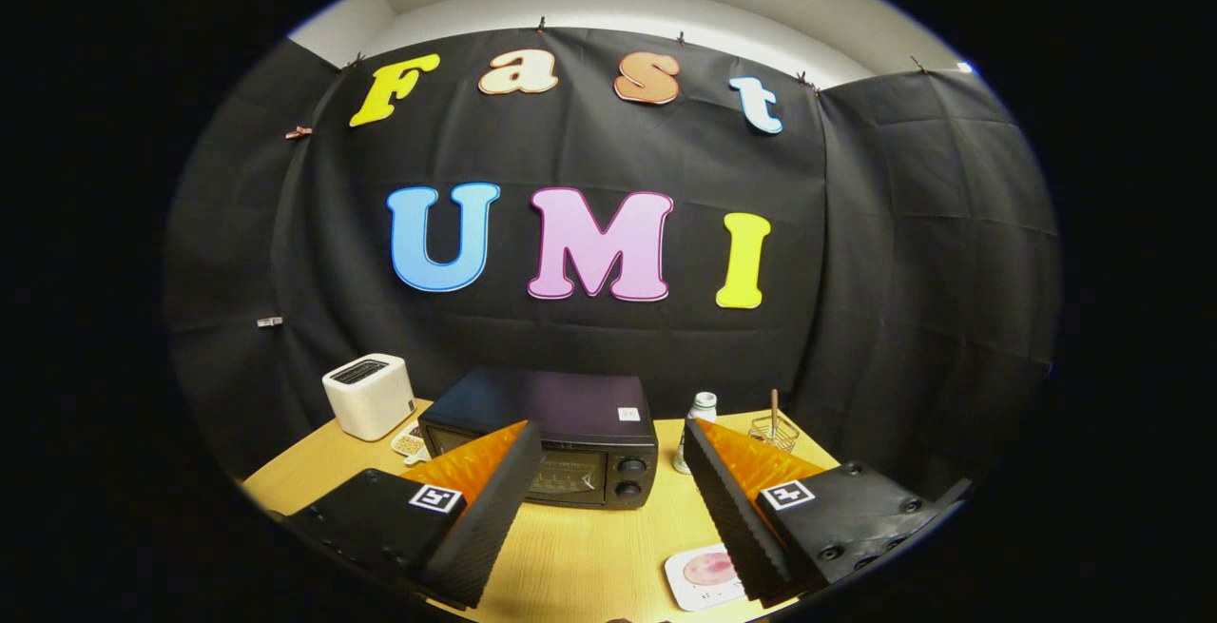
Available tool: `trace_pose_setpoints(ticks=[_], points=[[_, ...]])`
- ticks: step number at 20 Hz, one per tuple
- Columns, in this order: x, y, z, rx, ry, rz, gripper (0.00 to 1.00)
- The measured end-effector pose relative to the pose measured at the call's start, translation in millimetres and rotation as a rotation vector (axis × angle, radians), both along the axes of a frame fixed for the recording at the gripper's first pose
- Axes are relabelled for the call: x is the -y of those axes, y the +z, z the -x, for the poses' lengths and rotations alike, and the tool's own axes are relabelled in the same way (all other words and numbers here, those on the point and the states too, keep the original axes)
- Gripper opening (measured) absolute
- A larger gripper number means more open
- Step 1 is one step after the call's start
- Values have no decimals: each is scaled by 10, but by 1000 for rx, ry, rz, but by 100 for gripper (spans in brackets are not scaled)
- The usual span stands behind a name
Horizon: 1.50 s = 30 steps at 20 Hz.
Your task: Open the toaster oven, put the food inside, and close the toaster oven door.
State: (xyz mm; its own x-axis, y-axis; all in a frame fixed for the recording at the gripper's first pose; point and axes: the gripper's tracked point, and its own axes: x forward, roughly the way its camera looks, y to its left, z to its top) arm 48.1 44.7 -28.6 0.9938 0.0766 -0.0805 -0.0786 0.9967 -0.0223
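Your tongs (608, 452) are spread wide, holding nothing, above the tabletop (580, 556). From left: a white toaster (369, 395), then the toaster oven (561, 438) with door closed beyond the fingers, then the food plate (705, 575) beside your right finger.

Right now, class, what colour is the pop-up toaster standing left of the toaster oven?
White, seen in the gripper view: the pop-up toaster beside the black toaster oven.

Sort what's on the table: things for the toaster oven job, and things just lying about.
For the job: toaster oven, door shut; food on the white plate by the right finger; gripper, open, holding nothing.
Lying about: white toaster, small bottle, wire basket, small dish.
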Motion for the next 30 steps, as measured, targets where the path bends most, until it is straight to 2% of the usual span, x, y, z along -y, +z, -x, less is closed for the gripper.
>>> trace_pose_setpoints(ticks=[5,11,17,23,27,30], points=[[-353,-121,-439,-11,22,-31,98],[-918,-521,-1037,-91,47,-75,98],[-1215,-1017,-1423,-151,46,-37,98],[-1380,-1543,-1514,-242,33,-65,98],[-1388,-1534,-1525,-215,36,-29,98],[-1388,-1574,-1449,-259,53,-41,98]])
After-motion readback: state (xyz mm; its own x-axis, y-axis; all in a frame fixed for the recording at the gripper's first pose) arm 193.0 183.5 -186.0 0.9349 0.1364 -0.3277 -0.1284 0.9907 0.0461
